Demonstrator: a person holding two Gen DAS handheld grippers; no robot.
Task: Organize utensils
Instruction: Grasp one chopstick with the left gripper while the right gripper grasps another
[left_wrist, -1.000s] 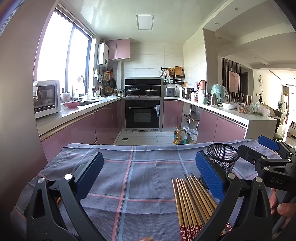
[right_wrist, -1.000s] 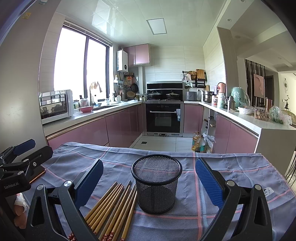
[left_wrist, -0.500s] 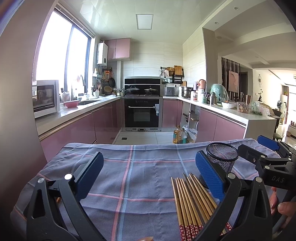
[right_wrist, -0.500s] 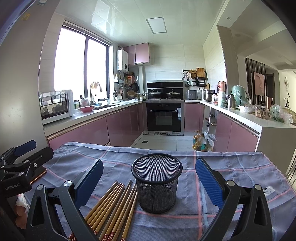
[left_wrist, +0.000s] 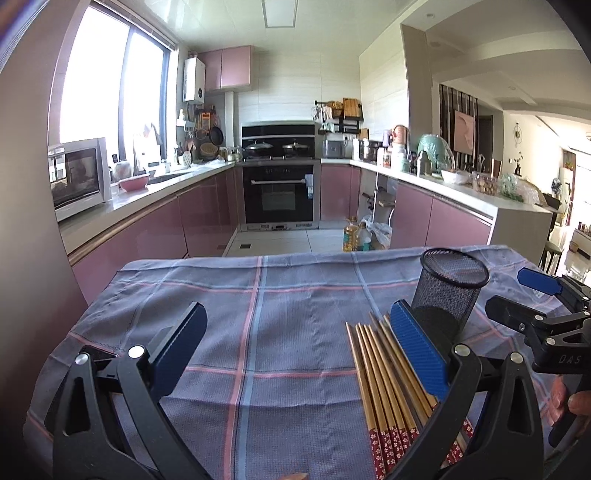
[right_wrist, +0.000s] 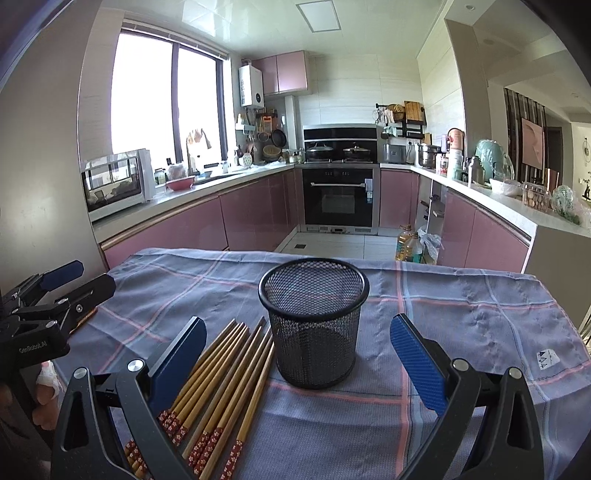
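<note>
A black mesh cup (right_wrist: 314, 325) stands upright on the plaid cloth (right_wrist: 480, 325), empty as far as I can see. It also shows in the left wrist view (left_wrist: 448, 291). Several bamboo chopsticks (right_wrist: 221, 384) with red patterned ends lie side by side just left of the cup; they also show in the left wrist view (left_wrist: 388, 384). My right gripper (right_wrist: 299, 365) is open and empty, with the cup between its fingers' line of sight. My left gripper (left_wrist: 295, 354) is open and empty over bare cloth, left of the chopsticks.
The table's far edge drops to the kitchen floor. Pink cabinets, an oven (left_wrist: 280, 192) and counters lie beyond. Oil bottles (right_wrist: 406, 245) stand on the floor. Each gripper shows at the edge of the other's view.
Both views have shifted very slightly; the grippers stay open and nothing on the table has moved.
</note>
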